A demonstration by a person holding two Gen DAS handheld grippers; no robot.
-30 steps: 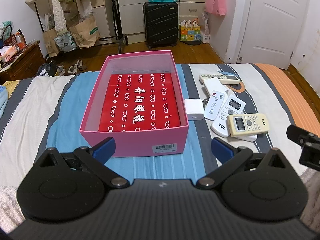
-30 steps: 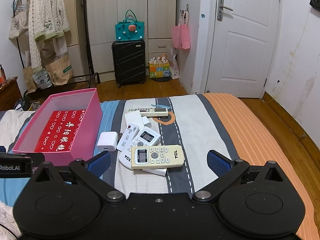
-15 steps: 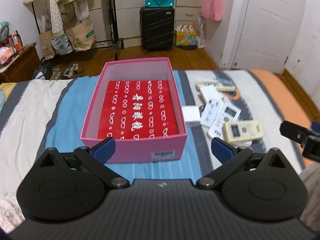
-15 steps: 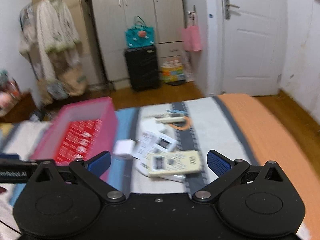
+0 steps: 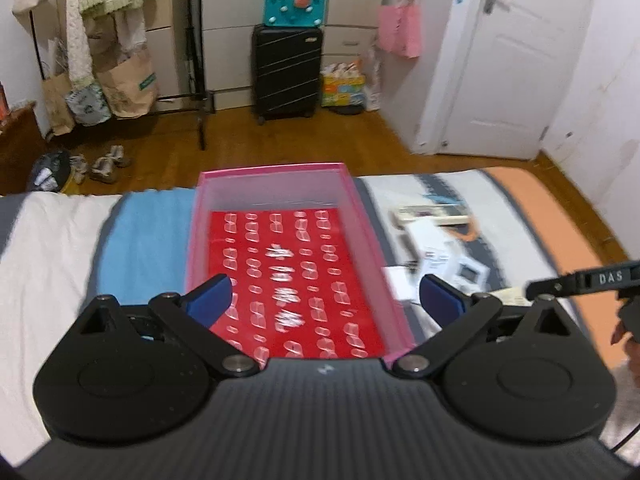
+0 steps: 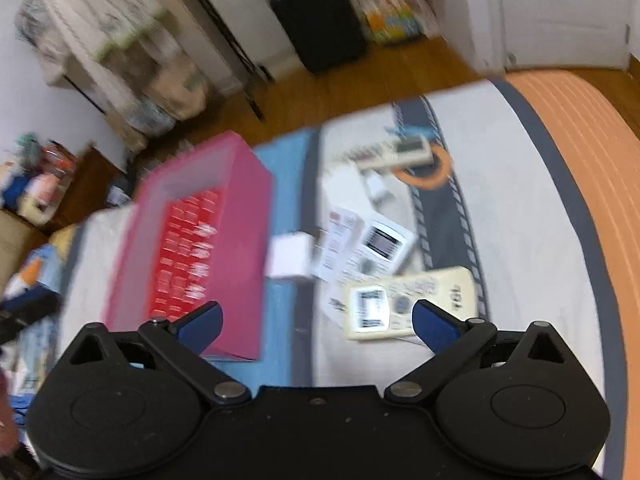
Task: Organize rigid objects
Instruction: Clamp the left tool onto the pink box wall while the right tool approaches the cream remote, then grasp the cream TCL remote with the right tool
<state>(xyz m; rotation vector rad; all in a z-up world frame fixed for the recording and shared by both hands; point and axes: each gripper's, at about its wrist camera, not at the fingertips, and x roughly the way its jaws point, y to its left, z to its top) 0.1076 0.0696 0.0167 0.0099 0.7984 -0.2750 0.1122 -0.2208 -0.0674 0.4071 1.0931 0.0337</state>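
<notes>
Both grippers are spread wide and hold nothing. Left gripper (image 5: 322,298) hangs over the near end of the pink box (image 5: 370,240), which sits on the striped bed (image 5: 60,240) with a red patterned sheet (image 5: 296,280) on its floor. Right gripper (image 6: 316,322) hovers just short of the cream remote (image 6: 412,300), near the box's right side. Just beyond lie a white remote (image 6: 380,248) and a white adapter (image 6: 290,258), the adapter beside the box wall. Farther off rests another remote (image 6: 400,152). Past the bed stands a black suitcase (image 5: 287,74). Both views are blurred.
</notes>
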